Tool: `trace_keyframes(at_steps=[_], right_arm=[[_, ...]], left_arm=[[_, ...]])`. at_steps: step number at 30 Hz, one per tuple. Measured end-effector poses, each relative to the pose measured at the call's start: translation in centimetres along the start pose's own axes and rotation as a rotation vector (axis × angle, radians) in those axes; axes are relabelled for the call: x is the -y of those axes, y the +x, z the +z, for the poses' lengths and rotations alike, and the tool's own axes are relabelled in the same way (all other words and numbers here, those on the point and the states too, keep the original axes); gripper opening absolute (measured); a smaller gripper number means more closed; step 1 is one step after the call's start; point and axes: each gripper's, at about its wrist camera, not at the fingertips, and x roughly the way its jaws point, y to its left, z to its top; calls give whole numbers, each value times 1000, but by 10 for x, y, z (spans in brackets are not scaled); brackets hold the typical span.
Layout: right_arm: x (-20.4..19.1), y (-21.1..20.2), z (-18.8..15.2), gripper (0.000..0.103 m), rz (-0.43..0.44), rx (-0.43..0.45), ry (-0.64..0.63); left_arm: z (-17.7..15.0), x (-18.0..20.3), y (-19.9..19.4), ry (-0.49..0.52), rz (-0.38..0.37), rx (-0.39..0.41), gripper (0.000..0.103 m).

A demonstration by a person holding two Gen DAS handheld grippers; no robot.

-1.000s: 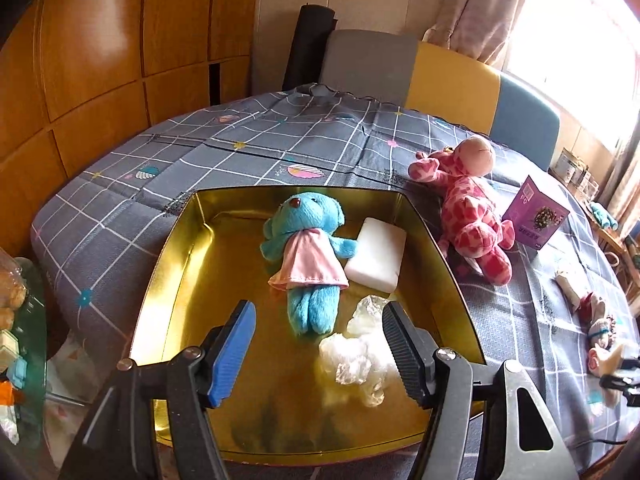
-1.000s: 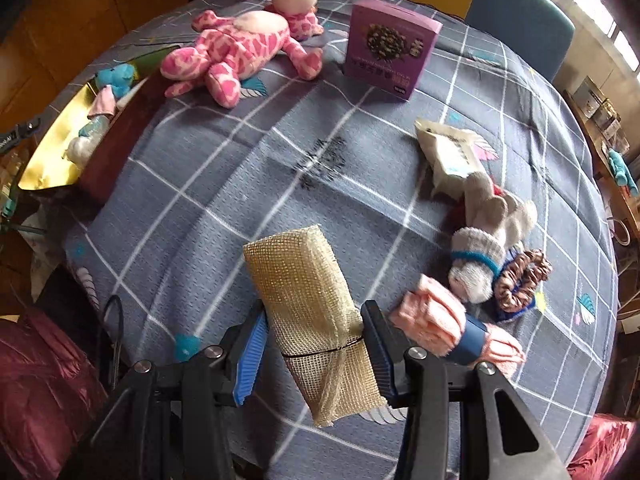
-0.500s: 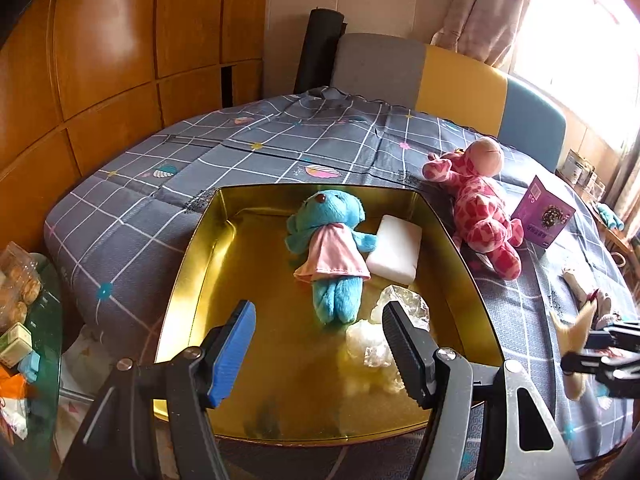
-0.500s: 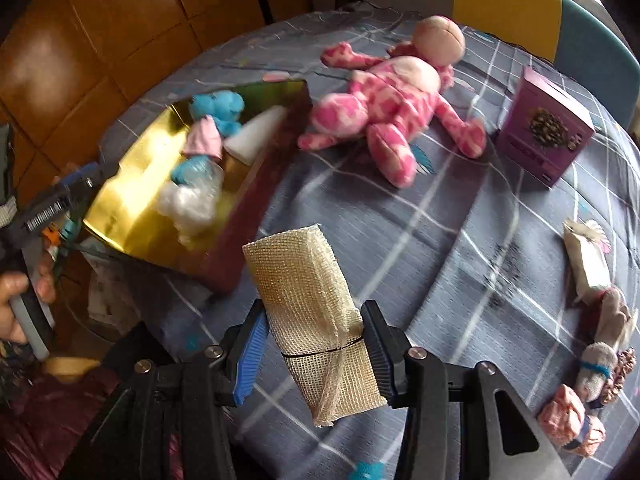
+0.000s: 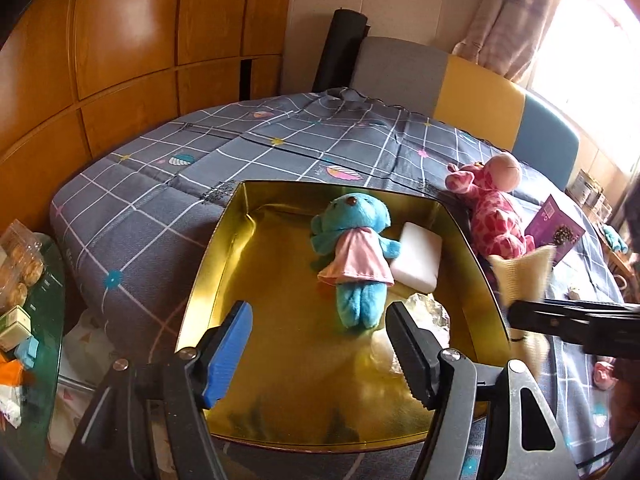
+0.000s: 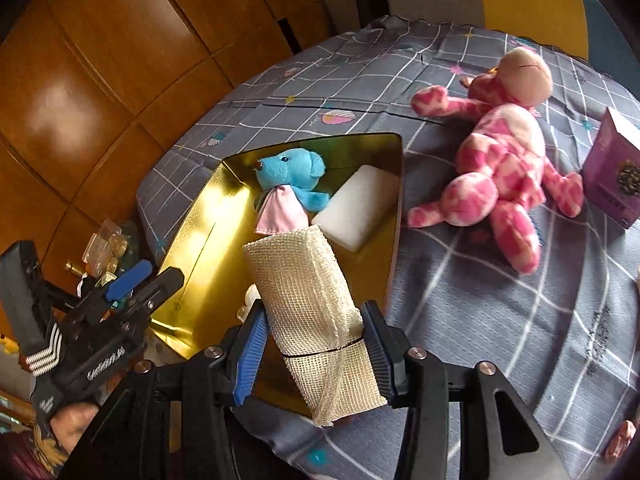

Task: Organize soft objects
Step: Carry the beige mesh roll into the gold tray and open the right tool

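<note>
Gripper work first: the right gripper [image 6: 316, 350] pinches a cream mesh-wrapped block tied with a thin dark band [image 6: 308, 312], held in the air over the near rim of the tray, while the left gripper [image 5: 320, 344] hangs over the tray's near half with its jaws opening and nothing between them.

Largest in view is the grey checked cloth on the table [image 6: 480, 280], then the shallow gold metal tray [image 5: 288, 392] resting on it. Inside the tray lie a blue plush bear in a pink dress [image 5: 356, 256], a white foam block [image 5: 416, 260] touching the bear's side, and a crumpled clear plastic wad [image 5: 428, 312] near its feet. A pink spotted plush toy [image 6: 500, 160] lies on the cloth just outside the tray, with a purple carton [image 6: 612, 172] beside it.

The step in hand looks like carrying the mesh block to the tray. Next, it probably needs lowering onto the bare gold floor on the tray's left, clear of the bear, before release. The block looks light and squashy, bulging slightly where the pads [image 6: 374, 350] press.
</note>
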Motion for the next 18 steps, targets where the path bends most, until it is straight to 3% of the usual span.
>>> trace_keyframes(at_steps=[7, 13, 18], right_arm=[[-1, 51, 8, 46, -120, -66, 50], [-5, 54, -1, 46, -130, -68, 32], [-5, 39, -8, 46, -128, -17, 28]], left_arm=[[-1, -4, 6, -9, 7, -16, 70], [-2, -4, 9, -9, 13, -20, 70], [-3, -2, 9, -3, 21, -16, 70]])
